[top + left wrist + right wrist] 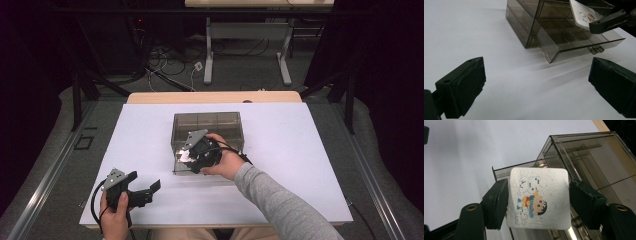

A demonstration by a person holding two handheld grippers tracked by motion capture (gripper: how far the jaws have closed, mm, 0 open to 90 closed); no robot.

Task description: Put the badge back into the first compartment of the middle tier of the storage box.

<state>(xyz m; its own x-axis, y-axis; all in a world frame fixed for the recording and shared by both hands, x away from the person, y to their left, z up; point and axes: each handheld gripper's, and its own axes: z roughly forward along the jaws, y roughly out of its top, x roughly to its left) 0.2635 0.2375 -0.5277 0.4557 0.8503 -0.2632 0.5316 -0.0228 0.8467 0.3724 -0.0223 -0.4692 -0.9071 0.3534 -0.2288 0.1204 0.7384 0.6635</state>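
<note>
In the high view a white sheet (280, 150) covers the table, and a smoky transparent drawer box (207, 124) stands near its centre with its drawer (181, 167) pulled out toward six o'clock. The right gripper (186, 156) hangs over that open drawer, a pale square tile (184, 156) caught between its jaws, with the right hand (225, 159) and a grey sleeve (280, 200) trailing off toward five o'clock. The left gripper (147, 189) sits at about seven o'clock of the box, well apart from it, held low over the sheet by the left hand (115, 217), its jaws spread and empty. In the left gripper view the two black jaws stand wide apart over bare white sheet (469, 32); the box (541, 22) lies at about one o'clock with the drawer (579, 45) drawn out, and the tile (582, 15) shows above it in the other gripper's jaw. In the right gripper view the right gripper (538, 200) is clamped on the tile (541, 195), one jaw pressing each side edge; the tile bears a cartoon child and animals, and beneath it are the drawer (499, 171) and the box (594, 157).
</note>
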